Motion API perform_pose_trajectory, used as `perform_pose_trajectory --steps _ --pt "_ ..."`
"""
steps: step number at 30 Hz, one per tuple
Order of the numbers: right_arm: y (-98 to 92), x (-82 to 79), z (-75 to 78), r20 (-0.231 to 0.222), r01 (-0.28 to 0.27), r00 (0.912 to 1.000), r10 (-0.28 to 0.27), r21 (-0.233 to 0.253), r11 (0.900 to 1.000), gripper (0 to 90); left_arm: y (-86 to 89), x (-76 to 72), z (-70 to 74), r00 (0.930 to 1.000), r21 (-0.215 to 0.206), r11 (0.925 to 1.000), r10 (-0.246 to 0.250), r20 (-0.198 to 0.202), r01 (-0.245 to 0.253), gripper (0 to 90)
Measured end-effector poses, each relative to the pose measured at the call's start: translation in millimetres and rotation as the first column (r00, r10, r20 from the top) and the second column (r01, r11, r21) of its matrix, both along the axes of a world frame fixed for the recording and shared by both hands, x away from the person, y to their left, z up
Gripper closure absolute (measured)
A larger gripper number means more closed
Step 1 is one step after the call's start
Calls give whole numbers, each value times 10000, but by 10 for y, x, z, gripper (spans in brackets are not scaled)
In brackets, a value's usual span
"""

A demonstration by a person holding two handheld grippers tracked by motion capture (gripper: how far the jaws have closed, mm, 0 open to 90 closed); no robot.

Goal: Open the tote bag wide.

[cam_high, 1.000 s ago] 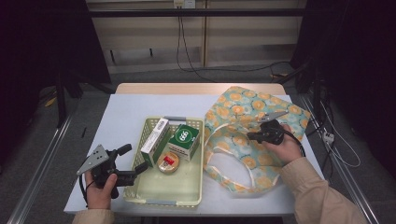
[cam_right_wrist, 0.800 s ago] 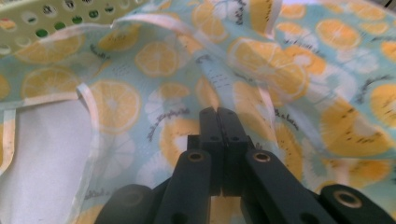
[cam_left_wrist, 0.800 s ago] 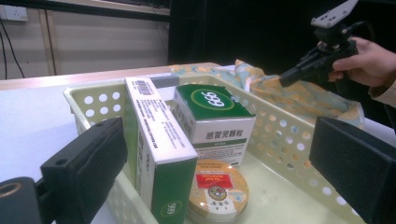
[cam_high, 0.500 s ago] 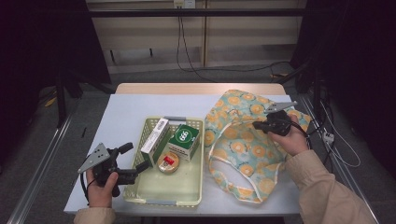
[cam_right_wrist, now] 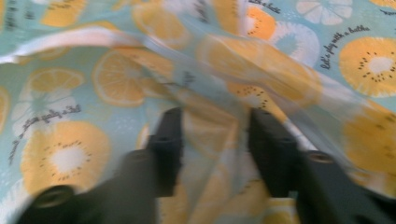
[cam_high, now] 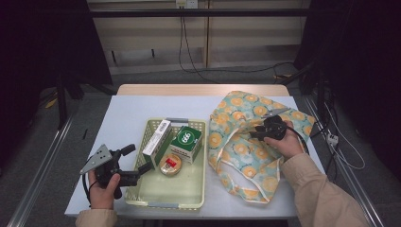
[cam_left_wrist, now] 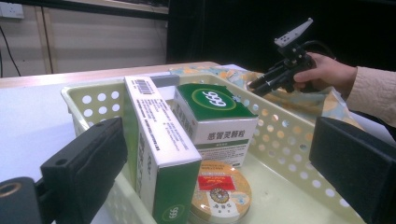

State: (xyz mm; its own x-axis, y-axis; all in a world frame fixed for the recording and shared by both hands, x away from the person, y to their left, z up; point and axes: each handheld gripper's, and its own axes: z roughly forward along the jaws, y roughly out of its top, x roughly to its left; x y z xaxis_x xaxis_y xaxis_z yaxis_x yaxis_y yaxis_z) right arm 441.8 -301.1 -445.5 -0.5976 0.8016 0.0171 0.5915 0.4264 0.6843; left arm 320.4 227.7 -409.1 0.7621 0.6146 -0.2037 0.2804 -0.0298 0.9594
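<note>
Pale blue table: we note a yellow basket holding boxes centre, a citrus-print bag right. Our left gripper gapes wide at the basket's near-left rim. Our right gripper rests on the bag, jaws parted with fabric between.

A table w/ a pale blue-grey top and a wooden strip along its far edge is seen. Directly on it, left of centre, a pale yellow perforated basket is set. To the right, just beside it, a teal fabric bag w/ orange-slice print is spread, reaching approx. the right edge
</note>
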Motion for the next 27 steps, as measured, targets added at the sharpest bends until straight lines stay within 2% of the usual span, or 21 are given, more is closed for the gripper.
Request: perform_pose_trajectory --steps 3,5,9,10,13,16,17,20,22,25,27 --pt "18 -75 -4 103 -403 9991 402 157 9991 342 0 -4 0 10000 3 10000 -4 -1 4 40" --pt "22 -131 -8 160 -546 9984 543 160 9984 277 1 -6 2 10000 19 10000 5 16 -5 40" --pt "-4 -231 -30 235 -687 9972 707 -787 9945 278 -7 -7 1 10000 19 10000 -34 -13 34 40" --pt "-24 -247 -35 211 -624 9977 645 -878 9942 285 -10 -8 1 10000 44 10000 -15 -16 15 40" --pt "-89 -282 -64 111 -581 9982 592 -869 9945 324 -17 -4 -1 10000 61 10000 -33 -13 33 40" --pt "-151 -288 -96 -2 -409 9992 409 -385 9984 350 -18 -3 -1 10000 43 10000 -33 -15 33 40" --pt "-164 -282 -102 -66 -390 9992 389 -221 9990 380 -20 -4 1 10000 55 10000 -30 -14 30 40" --pt "-193 -267 -90 -7 -282 9996 282 -235 9993 537 -22 -6 4 10000 62 10000 -43 6 43 40" --pt "-198 -259 -83 39 -199 9998 201 -332 9992 633 -23 -8 5 10000 46 10000 -30 -3 30 40" --pt "-190 -246 -64 -9 -174 9998 173 -452 9988 823 -19 -6 7 10000 40 10000 -29 14 29 40" --pt "-171 -236 -45 -188 -216 9996 208 -446 9988 876 -20 -5 9 10000 35 10000 -26 20 26 40"
